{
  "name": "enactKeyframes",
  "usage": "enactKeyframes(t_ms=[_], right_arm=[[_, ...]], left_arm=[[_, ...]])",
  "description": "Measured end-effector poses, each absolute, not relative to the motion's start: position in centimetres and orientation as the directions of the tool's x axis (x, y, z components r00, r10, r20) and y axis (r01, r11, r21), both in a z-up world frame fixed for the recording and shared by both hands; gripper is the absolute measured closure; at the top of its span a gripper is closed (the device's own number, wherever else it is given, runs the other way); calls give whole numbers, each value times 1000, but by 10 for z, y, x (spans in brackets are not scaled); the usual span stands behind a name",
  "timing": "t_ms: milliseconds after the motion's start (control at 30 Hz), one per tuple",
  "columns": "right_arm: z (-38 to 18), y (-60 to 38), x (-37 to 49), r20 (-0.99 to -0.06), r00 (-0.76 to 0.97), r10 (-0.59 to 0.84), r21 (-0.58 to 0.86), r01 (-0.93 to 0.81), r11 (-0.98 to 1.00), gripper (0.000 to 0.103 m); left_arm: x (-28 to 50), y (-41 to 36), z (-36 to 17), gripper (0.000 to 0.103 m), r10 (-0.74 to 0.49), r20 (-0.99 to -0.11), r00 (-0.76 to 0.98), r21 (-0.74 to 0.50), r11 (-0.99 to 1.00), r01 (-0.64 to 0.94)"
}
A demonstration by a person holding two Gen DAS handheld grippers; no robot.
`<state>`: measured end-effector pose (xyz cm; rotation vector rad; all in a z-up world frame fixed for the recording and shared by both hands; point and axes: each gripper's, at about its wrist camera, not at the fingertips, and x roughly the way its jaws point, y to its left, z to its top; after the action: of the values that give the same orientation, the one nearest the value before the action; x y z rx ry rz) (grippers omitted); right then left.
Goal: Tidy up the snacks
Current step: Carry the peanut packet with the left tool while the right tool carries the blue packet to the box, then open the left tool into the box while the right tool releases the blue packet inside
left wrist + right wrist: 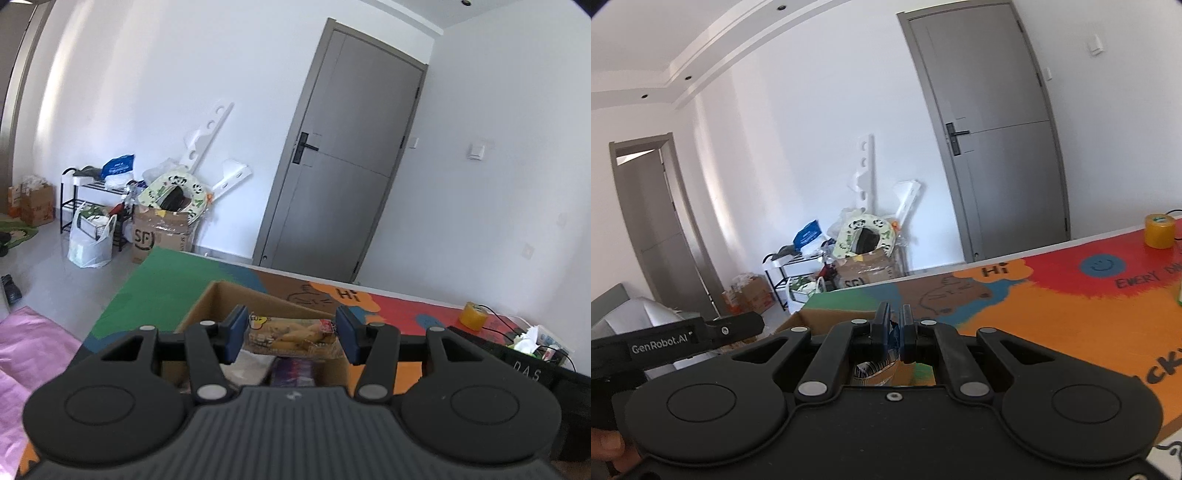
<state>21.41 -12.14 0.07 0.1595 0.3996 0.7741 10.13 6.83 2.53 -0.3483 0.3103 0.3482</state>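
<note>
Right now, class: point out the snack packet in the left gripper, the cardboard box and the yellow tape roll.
snack packet (291,334): left wrist view, middle of its clear front.
cardboard box (258,301): left wrist view, inner far wall.
yellow tape roll (1160,232): right wrist view, its side.

Table (155,280) was covered by a bright cartoon mat in green, orange, red and blue, with "Hi" printed on an orange blob. An open cardboard box (221,299) sat on the mat at the near edge, over the green and orange patches, snack packets inside. A yellow tape roll (474,315) stood upright on the red patch towards the far right, well apart from the box. A black case (532,363) lay at the right edge, near the tape, with a tissue pack (533,338) beside it. A thin black cable ran by the roll.
</note>
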Motion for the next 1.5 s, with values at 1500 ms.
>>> enactKeyframes(t_ms=[1500], right_arm=[[1, -85, 183, -355, 544, 760, 320, -693, 646, 76]], left_arm=[[68, 106, 9, 18, 317, -410, 855, -281, 848, -450]])
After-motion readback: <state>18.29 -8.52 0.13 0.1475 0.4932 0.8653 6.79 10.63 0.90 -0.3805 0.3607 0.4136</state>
